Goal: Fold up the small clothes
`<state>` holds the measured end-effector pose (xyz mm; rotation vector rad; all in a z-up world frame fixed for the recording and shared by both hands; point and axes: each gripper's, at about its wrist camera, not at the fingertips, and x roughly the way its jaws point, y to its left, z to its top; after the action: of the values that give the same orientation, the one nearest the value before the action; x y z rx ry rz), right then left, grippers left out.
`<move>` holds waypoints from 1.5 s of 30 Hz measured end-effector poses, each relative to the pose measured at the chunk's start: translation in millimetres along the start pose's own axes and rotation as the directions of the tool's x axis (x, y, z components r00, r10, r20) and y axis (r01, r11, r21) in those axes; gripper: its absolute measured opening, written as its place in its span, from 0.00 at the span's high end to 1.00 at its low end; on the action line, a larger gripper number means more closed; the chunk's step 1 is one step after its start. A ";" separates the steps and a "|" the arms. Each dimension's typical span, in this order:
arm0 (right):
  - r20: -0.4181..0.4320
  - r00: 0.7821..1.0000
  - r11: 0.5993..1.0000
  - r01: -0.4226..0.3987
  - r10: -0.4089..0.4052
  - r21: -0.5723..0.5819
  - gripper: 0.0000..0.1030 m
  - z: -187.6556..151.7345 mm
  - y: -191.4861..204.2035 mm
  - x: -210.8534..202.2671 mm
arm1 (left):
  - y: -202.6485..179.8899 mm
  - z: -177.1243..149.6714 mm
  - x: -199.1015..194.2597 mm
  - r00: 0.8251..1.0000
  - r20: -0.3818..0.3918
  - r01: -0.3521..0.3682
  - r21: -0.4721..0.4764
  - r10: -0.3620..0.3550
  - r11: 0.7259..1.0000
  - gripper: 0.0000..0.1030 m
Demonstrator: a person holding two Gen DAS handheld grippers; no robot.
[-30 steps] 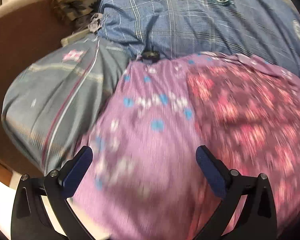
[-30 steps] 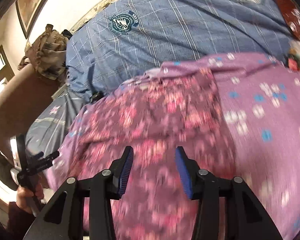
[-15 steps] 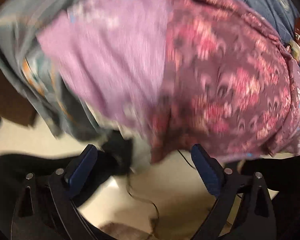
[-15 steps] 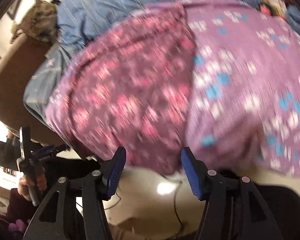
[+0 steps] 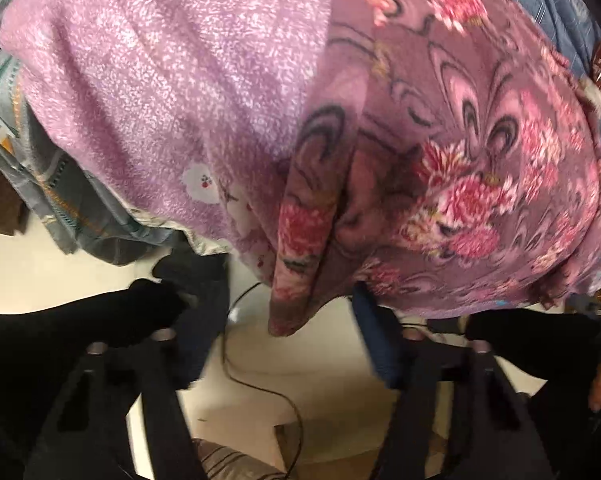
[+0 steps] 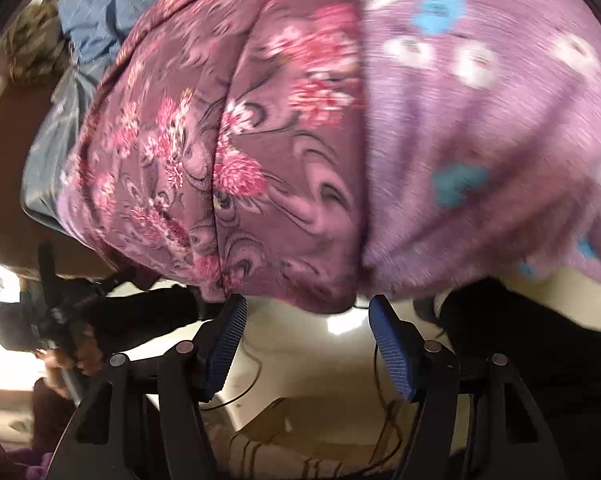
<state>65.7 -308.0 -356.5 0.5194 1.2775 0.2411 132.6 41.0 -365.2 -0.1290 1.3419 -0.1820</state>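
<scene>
Floral cloth: soft, light, limp; hangs over edge just ahead of both grippers. Grip at hem. Left gripper: jaws closing, hem corner betw. them, no pinch yet. Right gripper: jaws opening, empty, just below hem.

2 tools: left, right. 1 maroon floral garment, 1 lilac garment, 1 blue checked cloth.
</scene>
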 end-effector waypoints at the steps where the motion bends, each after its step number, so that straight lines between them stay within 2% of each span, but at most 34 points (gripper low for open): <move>1: -0.001 1.000 1.000 0.013 -0.013 -0.003 0.36 2.2 1.7 3.3 | 2.1 1.3 1.4 1.000 0.003 0.031 -0.010 -0.031 0.999 0.48; 2: -0.010 1.000 1.000 0.015 -0.015 0.004 0.36 4.4 2.9 7.6 | 3.7 1.9 2.0 0.999 0.003 0.041 -0.013 -0.041 0.999 0.49; 4: -0.058 0.998 1.000 -0.001 0.002 0.005 0.36 5.5 7.3 13.4 | 5.1 3.4 4.9 0.998 -0.001 0.065 -0.017 -0.065 0.998 0.63; 5: -0.078 0.997 1.000 0.004 -0.005 -0.011 0.36 3.2 11.0 12.7 | 3.7 3.7 6.4 0.997 -0.002 0.075 -0.012 -0.075 0.997 0.66; 8: -0.060 0.998 0.999 0.008 -0.010 -0.044 0.36 -5.8 19.5 -5.2 | 0.1 6.0 8.3 0.995 0.006 0.099 -0.002 -0.099 0.995 0.74; 12: -0.017 0.998 0.997 -0.062 0.061 -0.037 0.36 -3.2 34.3 -31.9 | -4.7 7.9 8.9 0.994 0.010 0.111 -0.017 -0.111 0.994 0.72; 14: 0.019 0.996 0.996 -0.081 0.082 -0.042 0.29 -0.7 54.9 -35.7 | -6.8 9.7 7.6 0.993 0.004 0.115 -0.014 -0.115 0.993 0.62; 15: 0.028 0.997 0.997 -0.066 0.067 -0.043 0.28 2.1 61.8 -33.9 | -6.6 8.5 6.6 0.993 0.006 0.117 -0.008 -0.117 0.993 0.57; 18: 0.017 0.996 0.996 0.083 -0.082 -0.039 0.28 14.8 78.7 -15.6 | -9.9 7.6 1.1 0.994 0.024 0.107 0.019 -0.108 0.994 0.57; 20: 0.014 0.979 0.979 0.204 -0.203 -0.014 0.37 19.8 81.1 -2.0 | -9.5 7.8 -2.1 0.993 0.033 0.116 0.021 -0.117 0.993 0.62; 21: 0.028 0.968 0.968 0.250 -0.250 -0.018 0.45 20.2 82.0 2.7 | -9.6 8.0 -2.0 0.991 0.034 0.127 0.020 -0.127 0.992 0.77; 22: 0.032 0.961 0.960 0.277 -0.276 -0.029 0.66 20.2 80.3 5.7 | -8.6 7.8 -1.7 0.989 0.031 0.142 0.022 -0.143 0.990 0.90; 23: 0.029 0.958 0.958 0.287 -0.286 -0.031 0.88 19.3 77.1 7.2 | -6.2 7.7 -1.7 0.988 0.031 0.150 0.019 -0.151 0.988 0.93; 24: 0.034 0.967 0.967 0.254 -0.253 -0.023 0.94 17.5 69.8 4.5 | -1.8 6.8 -2.0 0.984 0.040 0.171 0.012 -0.172 0.985 0.94; 27: 0.082 0.974 0.977 0.213 -0.213 0.002 0.95 11.2 47.3 -18.2 | 5.2 4.3 -5.2 0.970 0.055 0.237 -0.004 -0.236 0.972 0.96; 33: 0.148 0.985 0.996 0.084 -0.087 0.029 0.95 -5.9 4.2 -89.4 | -6.6 -5.3 -33.7 0.949 0.062 0.306 0.075 -0.310 0.949 0.96; 35: 0.195 0.981 1.000 -0.013 0.007 0.028 0.95 -6.0 -1.0 -122.7 | -3.9 -5.9 -38.8 0.938 0.061 0.335 0.080 -0.340 0.939 0.96; 39: 0.324 0.941 0.995 -0.101 0.097 -0.004 0.95 -1.1 1.5 -175.2 | 8.2 -5.1 -59.0 0.906 0.056 0.416 0.064 -0.419 0.907 0.97; 42: 0.417 0.889 0.980 -0.194 0.190 -0.033 0.95 11.3 1.4 -205.0 | 16.4 -1.9 -82.6 0.875 0.079 0.473 0.064 -0.477 0.879 0.97; 43: 0.441 0.875 0.978 -0.205 0.200 -0.037 0.95 15.3 13.6 -205.0 | 16.9 0.0 -93.6 0.861 0.095 0.495 0.071 -0.499 0.866 0.97; 44: 0.459 0.863 0.975 -0.217 0.210 -0.039 0.95 23.7 26.3 -200.9 | 18.1 1.3 -96.7 0.854 0.104 0.504 0.076 -0.510 0.860 0.97; 45: 0.480 0.846 0.970 -0.239 0.232 -0.046 0.95 29.2 26.7 -205.9 | 18.0 6.2 -107.8 0.843 0.117 0.519 0.085 -0.526 0.851 0.97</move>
<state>38.0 -384.7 -163.4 0.7021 0.7252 0.2857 116.3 80.5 -264.4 -0.4608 1.1379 -0.6598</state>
